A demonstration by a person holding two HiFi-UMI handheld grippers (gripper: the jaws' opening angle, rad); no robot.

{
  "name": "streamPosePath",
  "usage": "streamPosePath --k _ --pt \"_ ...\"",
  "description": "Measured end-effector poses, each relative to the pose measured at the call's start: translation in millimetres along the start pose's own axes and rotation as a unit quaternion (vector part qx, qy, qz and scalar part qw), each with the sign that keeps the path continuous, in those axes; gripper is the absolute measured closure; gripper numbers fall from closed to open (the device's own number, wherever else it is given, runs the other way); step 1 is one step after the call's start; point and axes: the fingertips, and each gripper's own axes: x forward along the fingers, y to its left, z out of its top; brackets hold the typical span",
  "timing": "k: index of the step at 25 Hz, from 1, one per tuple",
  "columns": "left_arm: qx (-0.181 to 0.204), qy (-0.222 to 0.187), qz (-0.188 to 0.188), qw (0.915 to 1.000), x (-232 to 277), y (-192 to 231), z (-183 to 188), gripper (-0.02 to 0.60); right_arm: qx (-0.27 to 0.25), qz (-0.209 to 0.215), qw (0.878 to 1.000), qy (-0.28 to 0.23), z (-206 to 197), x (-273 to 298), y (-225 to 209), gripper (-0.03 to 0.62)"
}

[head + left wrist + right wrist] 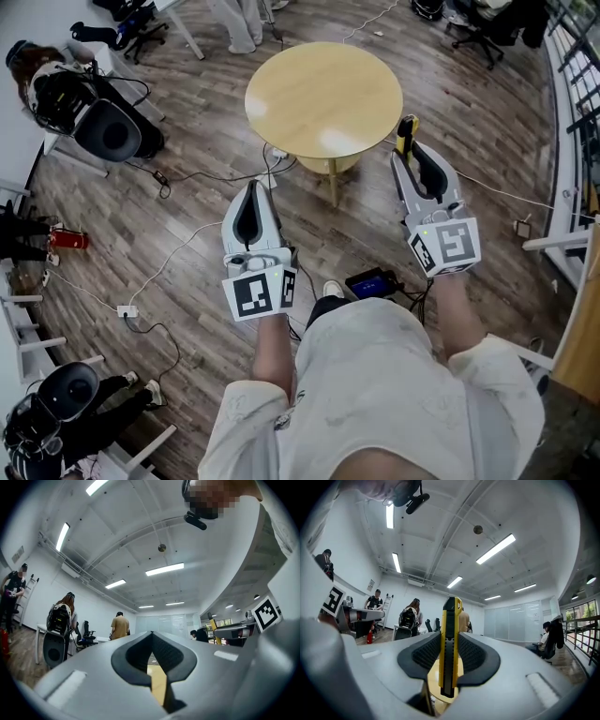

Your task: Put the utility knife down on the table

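Beside the round light wooden table (323,94), near its right edge, the right claw (411,155) pinches the long yellow and black plastic utility knife (450,644). The knife sticks out past the grey jaws and is not on the table. Over the brown wooden floor (187,202), the left claw (251,189) is pressed together at its tips with nothing in it.

Yellow-and-black utility knife (449,646), pale wooden round table (323,98).
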Motion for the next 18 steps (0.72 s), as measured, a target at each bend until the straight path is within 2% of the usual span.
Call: streamPosePath --k 9,15,18 --pt "0.001 -0.001 -0.016 0.9999 6 1 1 0.561 0.001 -0.013 1.000 -0.009 4 -3 2 0.474" --pt "-0.008 0.026 0.002 0.9996 -19 2 -2 0.561 0.015 0.003 1.000 0.014 -2 -16 16 0.474" --pt "-0.005 0.020 -0.001 0.9998 -16 2 0 0.561 0.016 -0.001 1.000 0.009 0 -14 14 0.474"
